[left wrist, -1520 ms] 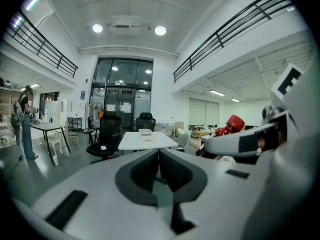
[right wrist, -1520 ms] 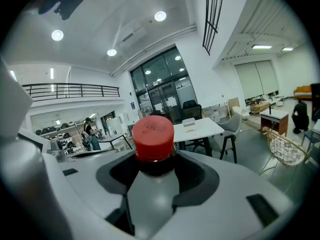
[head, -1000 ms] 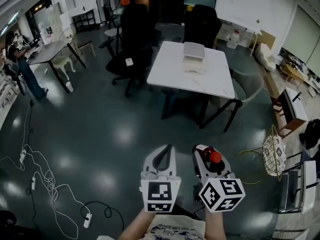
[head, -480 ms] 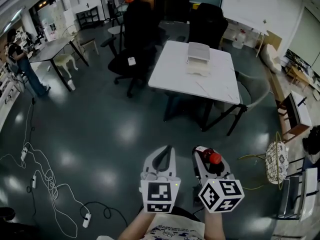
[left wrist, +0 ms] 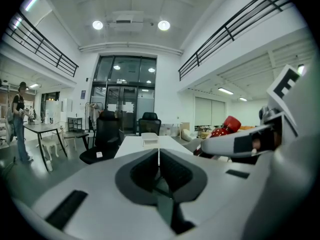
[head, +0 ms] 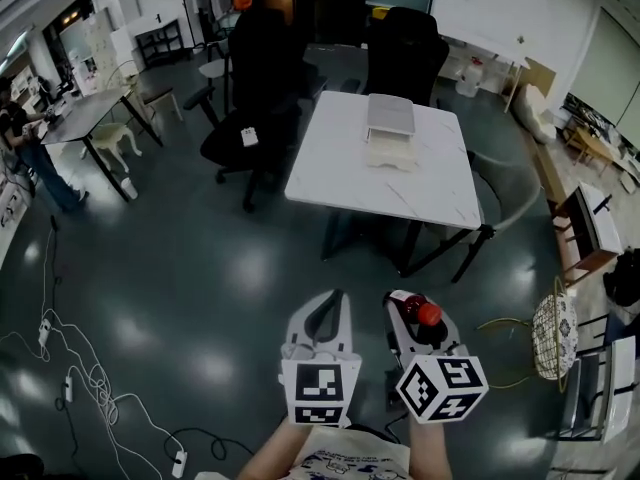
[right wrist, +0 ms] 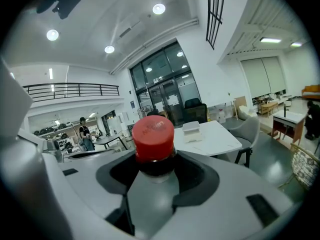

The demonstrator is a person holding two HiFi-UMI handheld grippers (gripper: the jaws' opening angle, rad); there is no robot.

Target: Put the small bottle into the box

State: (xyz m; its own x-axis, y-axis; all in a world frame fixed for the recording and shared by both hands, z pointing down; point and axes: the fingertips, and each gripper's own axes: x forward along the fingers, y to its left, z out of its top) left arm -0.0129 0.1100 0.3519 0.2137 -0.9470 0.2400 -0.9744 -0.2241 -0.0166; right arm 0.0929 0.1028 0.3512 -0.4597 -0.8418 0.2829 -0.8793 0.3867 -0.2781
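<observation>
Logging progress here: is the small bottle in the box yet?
Out. The small bottle sits clamped in the right gripper, well short of the box on the table.

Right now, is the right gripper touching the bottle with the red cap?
Touching. The right gripper view shows the fingers shut against the bottle, just under its red cap.

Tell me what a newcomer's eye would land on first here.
First comes the red-capped small bottle, clamped in the right tool low in the head view, just right of the shut, empty left tool. Next is the white table across the dark glossy floor, with a pale box on its far half.
</observation>
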